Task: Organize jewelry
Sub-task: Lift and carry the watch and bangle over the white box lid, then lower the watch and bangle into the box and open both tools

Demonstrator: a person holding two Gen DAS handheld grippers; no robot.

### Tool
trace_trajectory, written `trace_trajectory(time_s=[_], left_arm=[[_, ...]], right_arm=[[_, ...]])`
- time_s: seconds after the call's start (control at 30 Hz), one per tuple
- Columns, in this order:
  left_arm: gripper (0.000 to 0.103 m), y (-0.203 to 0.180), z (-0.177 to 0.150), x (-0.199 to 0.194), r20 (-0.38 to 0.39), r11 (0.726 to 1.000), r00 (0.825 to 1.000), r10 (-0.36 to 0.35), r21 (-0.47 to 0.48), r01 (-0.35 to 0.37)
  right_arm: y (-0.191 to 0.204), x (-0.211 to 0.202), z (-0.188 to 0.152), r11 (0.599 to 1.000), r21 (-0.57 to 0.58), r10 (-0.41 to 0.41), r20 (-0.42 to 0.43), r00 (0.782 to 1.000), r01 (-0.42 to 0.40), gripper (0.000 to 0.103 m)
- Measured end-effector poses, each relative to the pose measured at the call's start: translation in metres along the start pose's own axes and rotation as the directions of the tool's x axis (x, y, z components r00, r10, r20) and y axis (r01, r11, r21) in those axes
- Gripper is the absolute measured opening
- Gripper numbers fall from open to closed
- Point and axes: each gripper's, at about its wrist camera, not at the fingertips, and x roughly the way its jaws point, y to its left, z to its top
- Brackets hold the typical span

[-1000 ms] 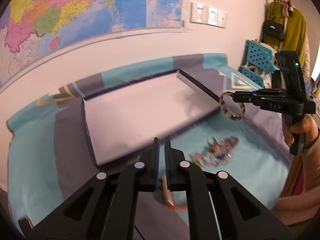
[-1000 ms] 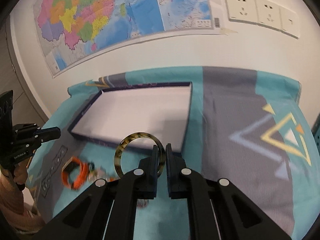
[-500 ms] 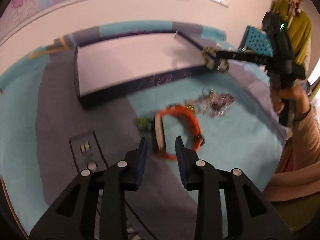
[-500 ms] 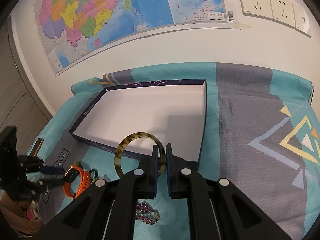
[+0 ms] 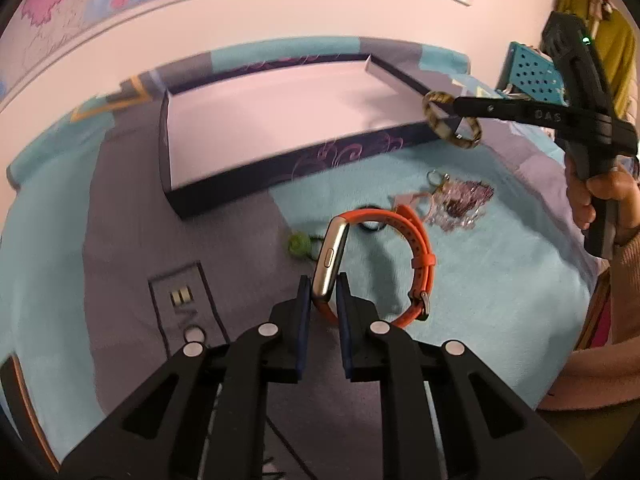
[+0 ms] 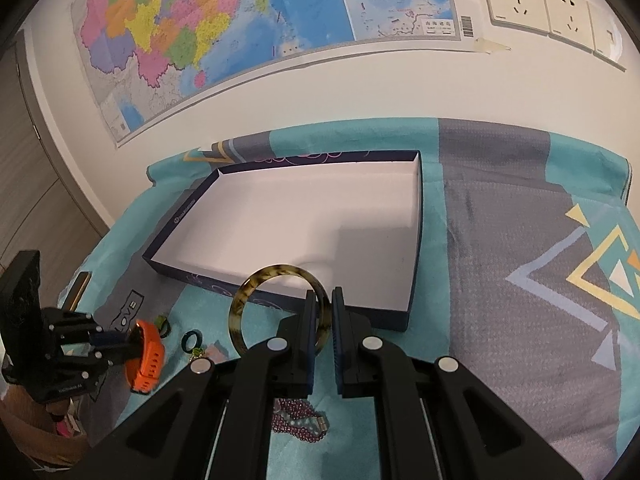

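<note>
An orange-strapped watch point(image 5: 416, 240) with a silver case stands on edge on the cloth. My left gripper point(image 5: 323, 284) has its jaws closing on the case, and both pads touch its sides; the right wrist view shows the same grip point(image 6: 116, 340) on the watch point(image 6: 148, 356). My right gripper point(image 6: 320, 300) is shut on a tortoiseshell bangle point(image 6: 240, 308), held in the air by the near right corner of the box. The left wrist view shows that gripper point(image 5: 448, 106) with the bangle point(image 5: 434, 118). The shallow dark-blue box point(image 6: 172, 220) with a white floor holds nothing.
Loose on the turquoise and grey cloth point(image 5: 500, 280) lie a green ring point(image 5: 298, 245), a dark ring point(image 6: 191, 339), a purple bead bracelet point(image 6: 298, 424) and a small heap of jewelry point(image 5: 456, 204). A map-covered wall stands behind the box. A blue perforated crate point(image 5: 532, 76) stands at the right.
My left gripper dropped toward the cloth, opened around the orange watch and has narrowed onto its case. The right gripper has kept the bangle almost still.
</note>
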Motion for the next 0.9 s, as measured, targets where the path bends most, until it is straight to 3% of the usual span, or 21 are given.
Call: trace_trajectory(time_s=[0.2,0.43,0.63,0.9], left_arm=[[0.013,0.007,0.037,-0.012,0.073,0.996,0.996,0.05,0.076,-0.055],[0.013,0.023,0.094,0.003,0.117,0.986,0.989,0.09,0.131,-0.105],[0.013,0.035,0.132,0.04,0.09,0.977,0.988,0.125,0.165,-0.138],[0.013,0.047,0.157,0.086,0.04,0.956,0.985,0.168,0.236,-0.173]], right_arm=[[0.0,0.006,0.014,1.0,-0.007,-0.001,0.015,1.0,0.001,0.006],[-0.003,0.035,0.052,0.999,-0.013,-0.03,0.014,0.999,0.031,0.006],[-0.01,0.073,0.081,0.999,0.005,-0.048,-0.022,0.999,0.048,0.006],[-0.018,0.124,0.11,0.994,0.015,-0.109,-0.094,0.99,0.111,0.006]])
